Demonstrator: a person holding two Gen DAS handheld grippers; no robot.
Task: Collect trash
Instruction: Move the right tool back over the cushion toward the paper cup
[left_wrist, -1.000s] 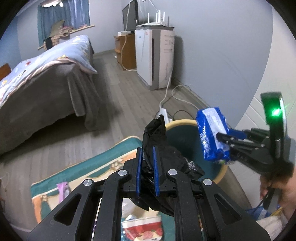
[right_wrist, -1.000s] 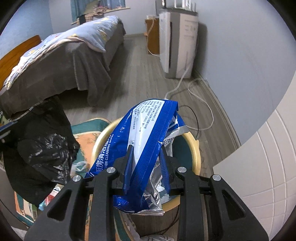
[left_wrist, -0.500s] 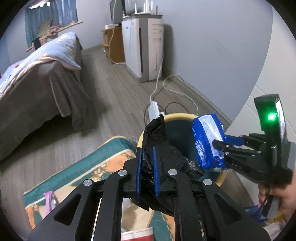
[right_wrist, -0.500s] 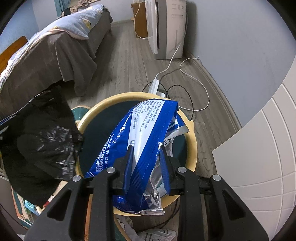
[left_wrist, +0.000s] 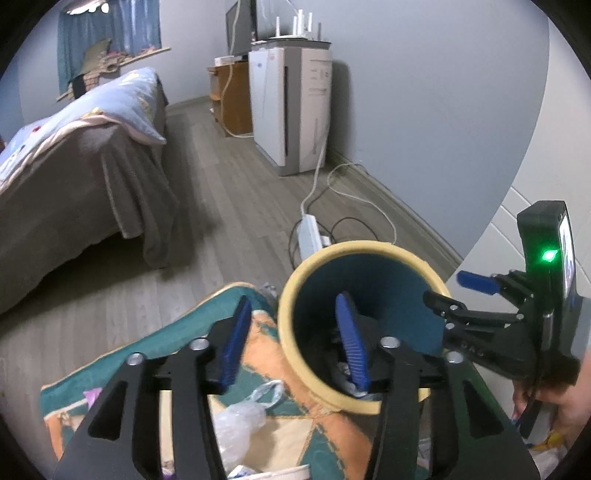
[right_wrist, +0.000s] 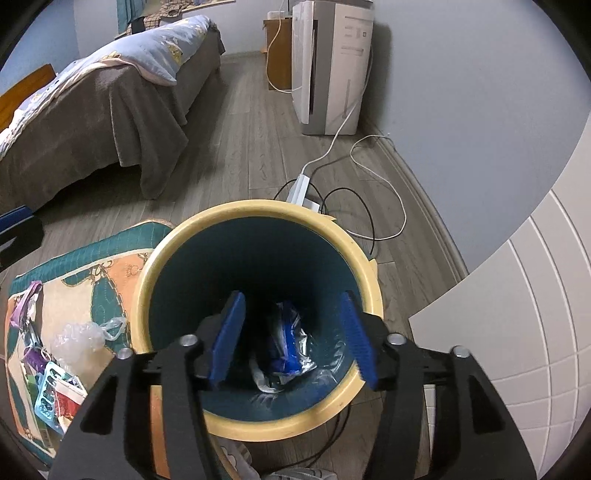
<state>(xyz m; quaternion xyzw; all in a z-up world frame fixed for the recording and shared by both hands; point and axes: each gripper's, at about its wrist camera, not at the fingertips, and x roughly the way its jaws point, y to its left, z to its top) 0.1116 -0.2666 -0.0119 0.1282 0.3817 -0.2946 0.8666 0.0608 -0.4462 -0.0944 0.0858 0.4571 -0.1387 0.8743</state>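
Both my tools are opening, nothing between the pads of either. Right tool (right_wrist: 291, 339) hangs right over the bin (right_wrist: 258, 210) mouth; the blue wrapper (right_wrist: 286, 343) lies at the bottom, straight below and between its fingers, dark stuff beside it that I can't make out. Left tool (left_wrist: 291, 332) straddles the near-left rim of the bin (left_wrist: 354, 245), one finger over the mat, one over the bin's inside.

So this drop looks done; next pickup is what matters. Remaining trash sits on the mat (right_wrist: 74, 258), left of the bin: a clear bag (left_wrist: 240, 417) just below and between the left tool's fingers, crumpled, its loose handle end pointing toward the bin, long axis roughly across the fingers. Further left in the right view, a light blue wrapper (right_wrist: 50, 393) and purple bits (right_wrist: 26, 306).

Left tool is clearly nearer the clear bag; the right would have to cross over the bin. I'd take it with the left, dipping down and slightly back.

Beyond the bin: power strip (right_wrist: 300, 190) and cables on the floor, white appliance (right_wrist: 328, 66) by the wall, bed (right_wrist: 92, 92) far left.
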